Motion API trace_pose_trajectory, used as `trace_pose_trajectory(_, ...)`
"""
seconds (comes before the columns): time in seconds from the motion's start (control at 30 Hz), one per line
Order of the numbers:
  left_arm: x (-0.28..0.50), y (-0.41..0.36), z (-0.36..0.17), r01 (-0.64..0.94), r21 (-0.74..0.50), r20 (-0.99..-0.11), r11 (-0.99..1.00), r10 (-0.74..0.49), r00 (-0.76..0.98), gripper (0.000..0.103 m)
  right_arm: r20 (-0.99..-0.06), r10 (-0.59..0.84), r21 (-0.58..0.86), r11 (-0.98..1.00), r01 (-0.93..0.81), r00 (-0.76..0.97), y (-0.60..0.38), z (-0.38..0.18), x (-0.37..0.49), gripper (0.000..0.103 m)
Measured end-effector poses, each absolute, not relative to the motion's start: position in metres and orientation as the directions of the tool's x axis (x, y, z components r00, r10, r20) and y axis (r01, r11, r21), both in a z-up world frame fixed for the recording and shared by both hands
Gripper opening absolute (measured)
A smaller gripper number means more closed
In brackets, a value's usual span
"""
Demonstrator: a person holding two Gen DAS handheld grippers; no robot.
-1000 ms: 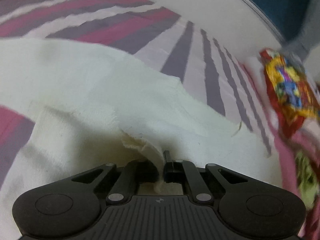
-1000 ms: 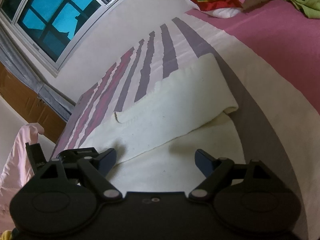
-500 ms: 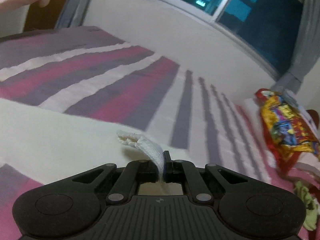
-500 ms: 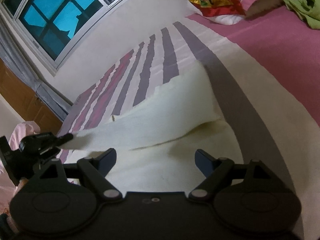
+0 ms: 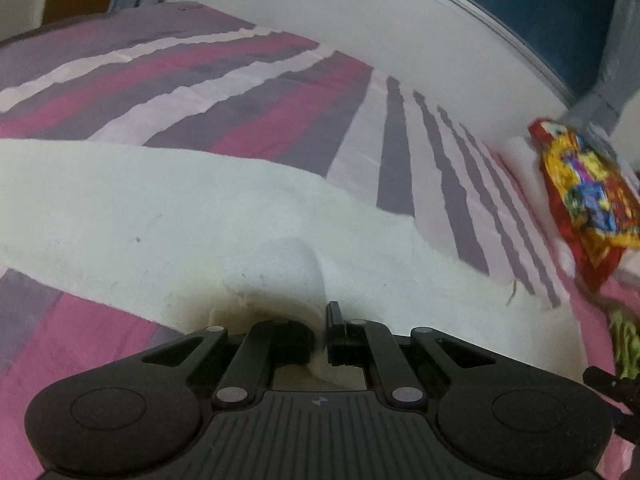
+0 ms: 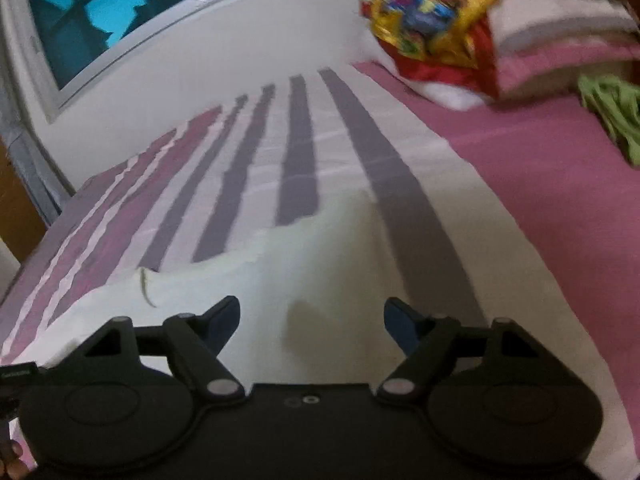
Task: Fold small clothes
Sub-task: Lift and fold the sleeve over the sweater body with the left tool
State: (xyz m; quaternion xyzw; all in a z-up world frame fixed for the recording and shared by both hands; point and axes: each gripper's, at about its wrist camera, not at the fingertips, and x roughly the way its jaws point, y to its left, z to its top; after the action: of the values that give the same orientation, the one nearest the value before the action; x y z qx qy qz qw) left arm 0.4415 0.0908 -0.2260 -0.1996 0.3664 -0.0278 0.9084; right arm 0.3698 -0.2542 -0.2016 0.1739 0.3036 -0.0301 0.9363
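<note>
Left wrist, left hand-held gripper [image 5: 320, 334] pinching cream cloth [image 5: 168, 216], no legible writing

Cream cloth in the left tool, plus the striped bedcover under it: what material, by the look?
Cream cloth: looks like plain-woven cotton, matte, unbleached; frayed edge with a loose thread, soft bunching where the left tool pinches it. Striped bedcover: probably printed cotton or a cotton blend, matte, with fine wrinkles across the stripes; motion blur leaves the weave unclear.

You see a cream cloth [image 5: 168, 216] on a bedsheet [image 6: 560, 184] striped pink, purple and white; beyond, a red-yellow-blue bundle [image 6: 432, 20].
</note>
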Motion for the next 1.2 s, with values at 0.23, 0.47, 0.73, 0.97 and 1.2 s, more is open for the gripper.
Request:
trace_pose_trajectory(0.23,0.435,0.081,-0.230,-0.087,-0.384,-0.649,0.919,-0.202,0.734,0.005,-0.621,0.070,0.292,0.945,0.148,0.780,-0.264,-0.219,0.343,0.064)
trace_pose_trajectory(0.47,0.435,0.080,-0.229,-0.091,-0.390,-0.650,0.916,-0.205,0.731,0.005,-0.672,0.032,0.199,0.970,0.139,0.739,-0.254,-0.228,0.375,0.035)
trace_pose_trajectory(0.73,0.435,0.058,-0.232,-0.035,-0.382,-0.649,0.924,-0.241,0.722,0.005,-0.666,-0.024,0.203,0.956,0.213,0.746,-0.295,-0.231,0.366,0.007)
trace_pose_trajectory(0.97,0.423,0.079,-0.217,-0.061,-0.407,-0.653,0.912,-0.244,0.717,0.005,-0.594,-0.094,0.195,0.947,0.256,0.799,-0.300,-0.210,0.352,0.017)
trace_pose_trajectory(1.2,0.402,0.095,-0.199,-0.069,-0.411,-0.624,0.909,-0.225,0.748,0.005,-0.610,0.040,0.211,0.971,0.113,0.792,-0.259,-0.213,0.372,0.023)
